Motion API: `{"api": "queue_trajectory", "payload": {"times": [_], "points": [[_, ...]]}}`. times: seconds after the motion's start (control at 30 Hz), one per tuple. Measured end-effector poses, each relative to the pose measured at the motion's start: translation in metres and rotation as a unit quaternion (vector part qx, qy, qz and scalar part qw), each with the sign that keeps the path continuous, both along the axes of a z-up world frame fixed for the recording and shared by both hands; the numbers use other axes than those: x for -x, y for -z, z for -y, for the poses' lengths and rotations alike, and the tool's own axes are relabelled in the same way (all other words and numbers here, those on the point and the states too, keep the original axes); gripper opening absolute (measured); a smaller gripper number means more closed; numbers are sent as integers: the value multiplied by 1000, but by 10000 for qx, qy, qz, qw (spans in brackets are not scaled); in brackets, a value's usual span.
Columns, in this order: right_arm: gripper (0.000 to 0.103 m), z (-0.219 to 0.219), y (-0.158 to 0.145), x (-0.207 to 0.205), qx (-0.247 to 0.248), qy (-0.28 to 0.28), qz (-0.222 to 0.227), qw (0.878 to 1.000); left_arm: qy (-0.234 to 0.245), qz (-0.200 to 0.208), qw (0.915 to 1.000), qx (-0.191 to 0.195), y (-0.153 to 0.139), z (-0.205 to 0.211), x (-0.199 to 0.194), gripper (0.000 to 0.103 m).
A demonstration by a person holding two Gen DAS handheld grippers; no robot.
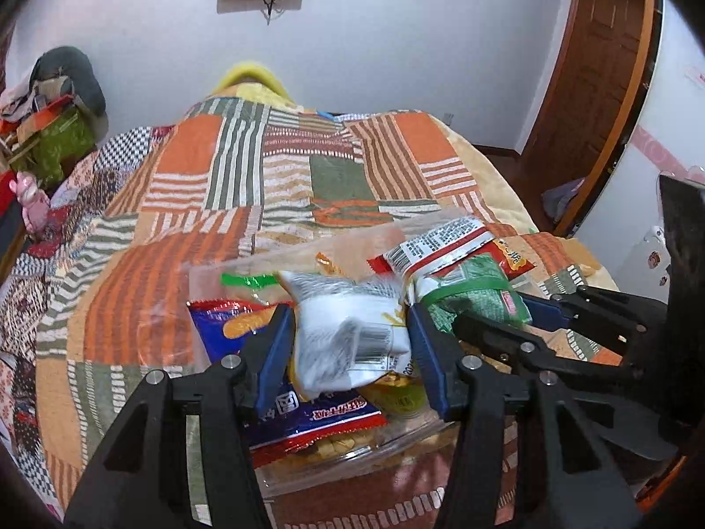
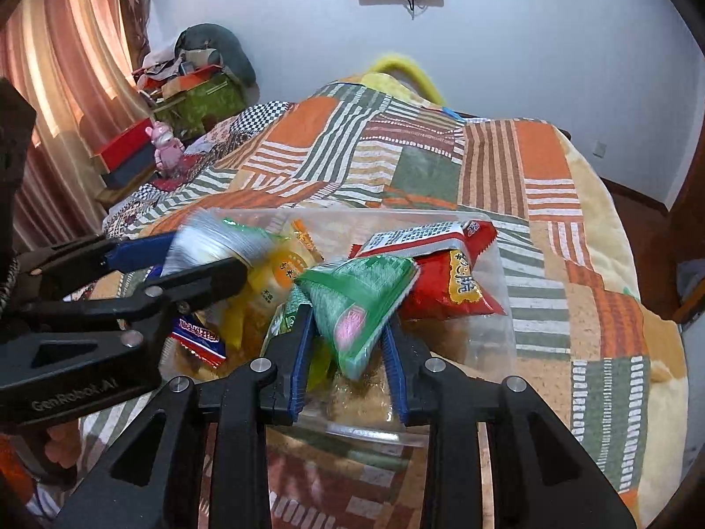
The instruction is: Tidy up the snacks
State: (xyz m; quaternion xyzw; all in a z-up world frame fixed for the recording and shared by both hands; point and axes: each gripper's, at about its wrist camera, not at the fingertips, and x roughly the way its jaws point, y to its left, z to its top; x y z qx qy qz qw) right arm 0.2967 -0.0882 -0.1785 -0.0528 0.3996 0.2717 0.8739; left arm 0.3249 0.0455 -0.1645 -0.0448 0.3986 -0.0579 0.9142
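Note:
A clear plastic bin (image 1: 352,454) (image 2: 502,264) sits on the patchwork bedspread and holds several snack packets. My left gripper (image 1: 350,330) is shut on a white snack packet (image 1: 348,335) above the bin; it also shows in the right wrist view (image 2: 211,242). My right gripper (image 2: 348,339) is shut on a green snack packet (image 2: 365,304) over the bin; that packet also shows in the left wrist view (image 1: 476,291). A red packet (image 2: 454,282), a yellow packet (image 2: 282,273) and a blue-red packet (image 1: 317,414) lie in the bin.
The bedspread (image 1: 273,185) covers the bed around the bin. A cluttered side table with a pink toy (image 2: 167,145) stands at the left by the curtains (image 2: 57,88). A wooden door (image 1: 599,79) is at the right.

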Motion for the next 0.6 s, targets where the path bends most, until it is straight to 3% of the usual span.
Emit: {"api": "queue_trajectory", "payload": {"times": [0.1, 0.23, 0.43, 0.6], "points": [[29, 1, -3, 1, 37, -15, 0, 10000, -20, -47, 10000, 72, -1, -3, 3, 57], [40, 6, -13, 8, 29, 68, 113, 9999, -80, 117, 9998, 150, -15, -7, 17, 59], [41, 26, -52, 31, -208, 163, 427, 9987, -222, 647, 9977, 12, -56, -9, 58, 59], [41, 42, -97, 62, -527, 219, 830, 9949, -411, 1279, 9908, -145, -102, -9, 109, 59]]}}
